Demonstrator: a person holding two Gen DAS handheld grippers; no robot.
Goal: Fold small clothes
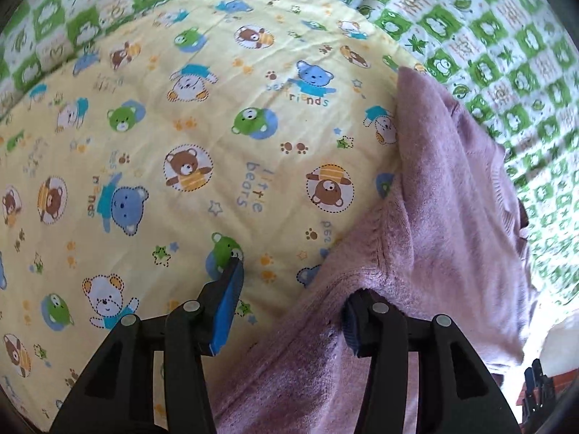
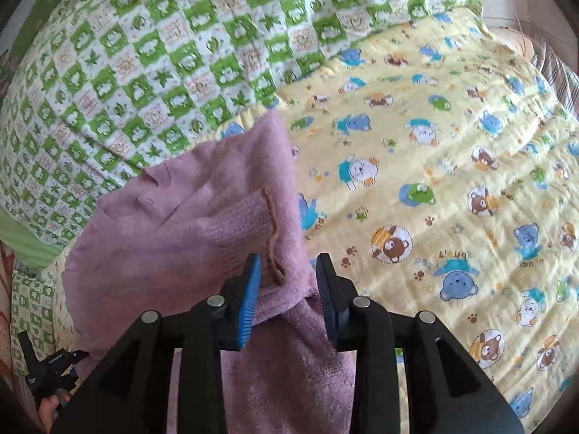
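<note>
Both your grippers point steeply down at the bed.

Left gripper (image 1: 289, 311): jaws stand wide apart. One blue ribbed pad (image 1: 227, 307) is bare, over the pale yellow quilted blanket printed with cartoon bears (image 1: 181, 126). The other finger is draped by the fuzzy mauve knitted sweater (image 1: 434, 217), whose edge lies over its tip (the pad there is mostly hidden). The pads do not press together on the knit; the cloth crosses only one side of the gap.

Right gripper (image 2: 287, 289): jaws partly apart, a moderate gap. A fold of the same sweater (image 2: 173, 238) sits between the pads, and the ribbed cuff of a sleeve (image 2: 242, 224) lies just ahead of the fingertips. The right-hand pad stands clear of the knit; the left-hand pad (image 2: 249, 300) lies against it. Loose, not clamped.

Where the sweater is: bunched on the yellow bear blanket, near the seam where that blanket meets the green-and-white checked quilt with leaf motifs (image 2: 144, 54).

View differences:
- Right wrist view alone shows the cuff, a brownish line of stitching on it, and the sweater's neckline region towards the checked quilt.
- Right wrist view catches your left hand (image 2: 50, 408) at lower left, on its dark gripper handle.
- Left wrist view shows the sweater's long folded edge running up the picture, and more open yellow blanket.
</note>
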